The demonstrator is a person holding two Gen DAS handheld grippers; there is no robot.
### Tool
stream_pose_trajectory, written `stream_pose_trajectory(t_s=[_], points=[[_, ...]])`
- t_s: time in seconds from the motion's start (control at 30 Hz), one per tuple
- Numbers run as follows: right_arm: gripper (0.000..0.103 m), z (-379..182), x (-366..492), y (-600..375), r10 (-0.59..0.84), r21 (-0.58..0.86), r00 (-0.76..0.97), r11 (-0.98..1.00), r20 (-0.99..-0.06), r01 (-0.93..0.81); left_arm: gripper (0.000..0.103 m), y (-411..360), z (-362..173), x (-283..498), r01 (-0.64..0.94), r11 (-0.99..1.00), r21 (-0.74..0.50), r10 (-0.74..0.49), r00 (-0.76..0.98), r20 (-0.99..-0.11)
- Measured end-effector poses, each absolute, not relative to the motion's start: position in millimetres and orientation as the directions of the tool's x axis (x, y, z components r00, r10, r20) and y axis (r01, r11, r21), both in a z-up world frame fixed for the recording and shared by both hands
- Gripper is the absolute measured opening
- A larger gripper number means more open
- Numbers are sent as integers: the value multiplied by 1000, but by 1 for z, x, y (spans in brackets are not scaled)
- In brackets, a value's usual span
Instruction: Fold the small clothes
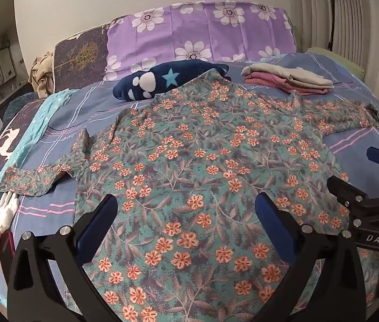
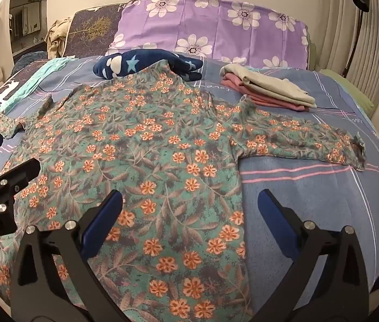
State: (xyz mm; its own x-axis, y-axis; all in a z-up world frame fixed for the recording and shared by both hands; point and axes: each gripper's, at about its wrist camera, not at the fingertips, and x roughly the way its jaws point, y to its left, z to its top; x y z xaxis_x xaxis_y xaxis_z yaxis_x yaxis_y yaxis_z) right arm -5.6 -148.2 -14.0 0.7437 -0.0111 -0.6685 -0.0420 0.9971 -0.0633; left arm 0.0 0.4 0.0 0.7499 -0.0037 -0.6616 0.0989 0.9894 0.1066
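Left gripper [image 1: 186, 209]: fingers spread wide, empty, above the shirt's hem.
Right gripper [image 2: 189, 205]: fingers spread, empty, over the hem's right edge.
Floral shirt [image 1: 202, 155]: flat on the bedsheet [image 2: 310, 196], sleeves out.
Folded clothes [image 2: 270, 88]: stacked beyond the right sleeve.

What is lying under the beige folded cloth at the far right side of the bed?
Under the beige folded cloth lies a stack of pink folded clothes, only its edges showing. How many pieces it holds is hidden by the cover.
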Motion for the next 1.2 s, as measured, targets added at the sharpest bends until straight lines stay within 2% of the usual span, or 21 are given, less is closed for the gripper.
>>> stream_pose_trajectory(t_s=[0.3, 0.57, 1.2], points=[[101, -26, -12, -143, -17, -58, 745, 998, -667, -29, 102, -3, -5, 1, 101, 985, 139, 23, 726, -687], [101, -21, -3, -147, -20, -60, 725, 998, -688, -30, 102, 3, -15, 3, 108, 989, 100, -7, 715, -700], [101, -22, -3, -149, -39, -74, 726, 997, -686, -16, 102, 5, -23, 3, 118, 989, 94, -14, 694, -720]])
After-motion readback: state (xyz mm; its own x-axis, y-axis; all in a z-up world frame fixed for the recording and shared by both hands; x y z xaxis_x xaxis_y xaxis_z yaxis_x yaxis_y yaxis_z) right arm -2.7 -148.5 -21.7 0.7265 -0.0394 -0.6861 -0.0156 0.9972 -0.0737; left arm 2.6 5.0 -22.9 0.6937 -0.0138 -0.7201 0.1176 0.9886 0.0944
